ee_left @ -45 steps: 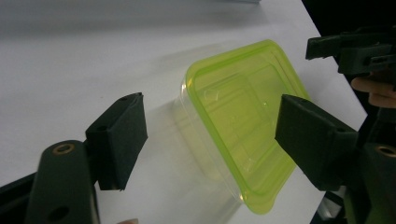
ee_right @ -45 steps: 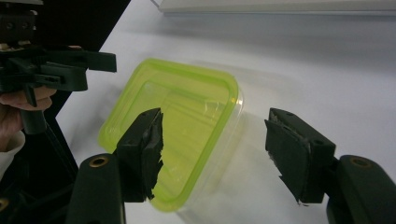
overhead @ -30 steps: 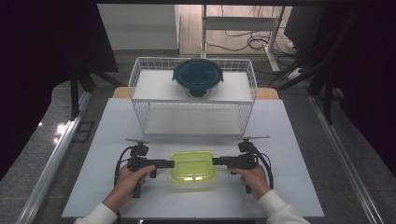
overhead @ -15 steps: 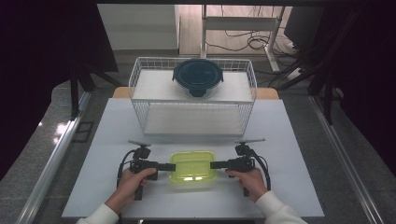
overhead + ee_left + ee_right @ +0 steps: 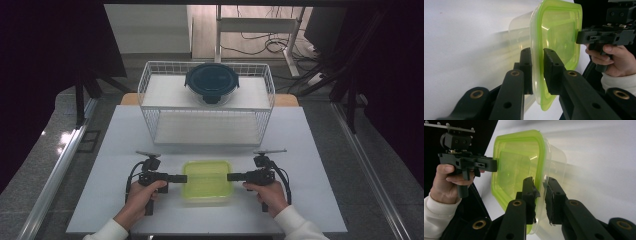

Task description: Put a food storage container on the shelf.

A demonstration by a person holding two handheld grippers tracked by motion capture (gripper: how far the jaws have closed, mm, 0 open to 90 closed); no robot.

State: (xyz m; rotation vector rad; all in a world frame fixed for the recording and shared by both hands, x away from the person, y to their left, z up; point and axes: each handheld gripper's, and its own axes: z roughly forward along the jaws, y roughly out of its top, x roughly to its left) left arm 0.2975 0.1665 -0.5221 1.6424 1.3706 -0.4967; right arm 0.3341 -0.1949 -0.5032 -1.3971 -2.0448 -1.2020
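- A clear rectangular plastic container with a lime-green lid (image 5: 207,180) sat on the white table top (image 5: 320,150), near its front edge and well in front of the white wire basket (image 5: 150,115).
- The left gripper (image 5: 181,178), held in the person's left hand (image 5: 142,192), met the container at its left short side. In the left gripper view the two black jaws had just been closing and stood on either side of the green lid's rim (image 5: 537,62), one pad (image 5: 526,60) against the clear wall under the rim and the other (image 5: 550,62) on the lid's top face, so that they pinched the rim.
- The right gripper (image 5: 233,176), held in the right hand (image 5: 267,192), met the container at the opposite short side. In the right gripper view its jaws had also just been closing on the rim (image 5: 541,177): one pad (image 5: 529,187) lay on the lid's top face and the other (image 5: 552,187) stood at the clear wall below the rim. Whether that second pad pressed the wall fully could not be told, since a thin gap seemed to show there.
- Both grippers lay roughly level and pointed at each other across the container, which rested flat on the table top between them.
- A round dark-blue lidded container (image 5: 211,82) stood on the upper shelf of the wire basket, well behind the green-lidded container.
- Behind the basket, a strip of wooden board (image 5: 285,100) showed at the table's far edge.
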